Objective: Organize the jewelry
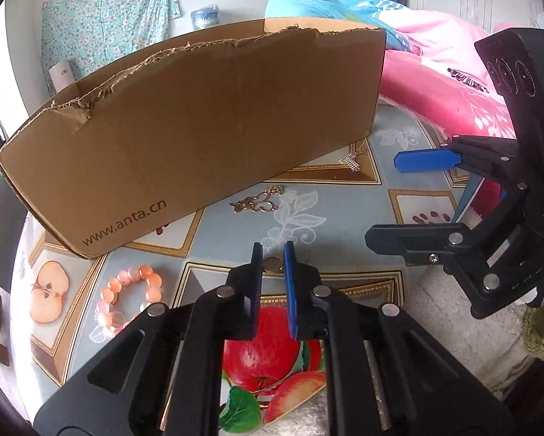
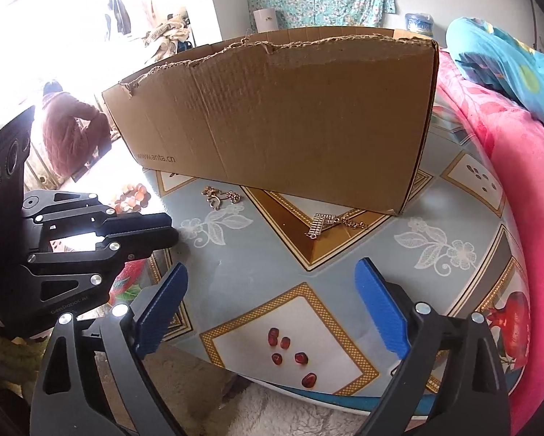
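Note:
A brown cardboard box (image 1: 199,123) stands on the round patterned table (image 1: 344,210); it also shows in the right wrist view (image 2: 290,116). My left gripper (image 1: 273,259) is shut on a small gold ring (image 1: 273,265) just above the table. A gold chain piece (image 1: 257,201) and a silver pendant on a chain (image 1: 352,161) lie by the box front. A peach bead bracelet (image 1: 126,296) lies at the left. My right gripper (image 2: 272,290) is open and empty, short of the pendant (image 2: 321,227) and the gold piece (image 2: 219,194).
A pink and blue quilt (image 2: 508,145) on a bed borders the table's right side. The table edge (image 2: 308,396) is near in the right wrist view. A person (image 2: 68,130) crouches far left. A floral cloth (image 1: 108,25) hangs on the wall.

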Motion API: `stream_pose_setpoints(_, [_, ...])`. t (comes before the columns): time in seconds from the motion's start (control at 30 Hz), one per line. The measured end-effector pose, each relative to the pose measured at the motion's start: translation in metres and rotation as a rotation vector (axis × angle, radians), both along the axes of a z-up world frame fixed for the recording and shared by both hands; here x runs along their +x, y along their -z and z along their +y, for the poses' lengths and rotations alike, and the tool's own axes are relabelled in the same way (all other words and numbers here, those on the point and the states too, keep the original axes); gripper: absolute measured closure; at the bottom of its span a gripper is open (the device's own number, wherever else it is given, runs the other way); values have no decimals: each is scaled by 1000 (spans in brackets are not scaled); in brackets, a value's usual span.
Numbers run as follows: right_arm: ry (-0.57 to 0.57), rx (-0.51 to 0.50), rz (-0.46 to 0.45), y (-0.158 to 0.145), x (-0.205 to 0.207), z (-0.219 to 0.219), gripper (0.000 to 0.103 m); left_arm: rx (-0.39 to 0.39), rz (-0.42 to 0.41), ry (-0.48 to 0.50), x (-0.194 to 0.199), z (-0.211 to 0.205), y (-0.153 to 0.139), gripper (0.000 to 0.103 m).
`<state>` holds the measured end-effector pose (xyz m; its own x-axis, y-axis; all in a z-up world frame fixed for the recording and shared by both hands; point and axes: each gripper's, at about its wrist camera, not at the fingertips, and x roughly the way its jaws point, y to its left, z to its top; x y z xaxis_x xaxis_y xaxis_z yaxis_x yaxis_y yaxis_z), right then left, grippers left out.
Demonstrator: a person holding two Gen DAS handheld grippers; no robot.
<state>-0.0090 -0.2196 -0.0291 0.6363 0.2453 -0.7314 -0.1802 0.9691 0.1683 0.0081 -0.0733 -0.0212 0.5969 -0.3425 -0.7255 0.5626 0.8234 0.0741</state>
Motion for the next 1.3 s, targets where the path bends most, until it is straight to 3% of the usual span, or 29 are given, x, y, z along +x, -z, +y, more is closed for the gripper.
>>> stream_pose_setpoints(0.2, [17, 64, -24, 0, -2, -5, 6, -14, -2, -6, 1, 0, 0, 93])
stream_pose_setpoints(0.47, [87, 264, -41, 2, -6, -24, 6, -66, 8, -16, 5, 9, -4, 93])
stream_pose_setpoints(0.83, [71, 183, 38, -5, 5, -13, 7, -101, 0, -54, 8, 17, -7, 93])
stream_pose_setpoints(1.3, [-110, 32, 6, -13, 48, 35, 61, -120, 9, -118, 12, 39, -8, 93])
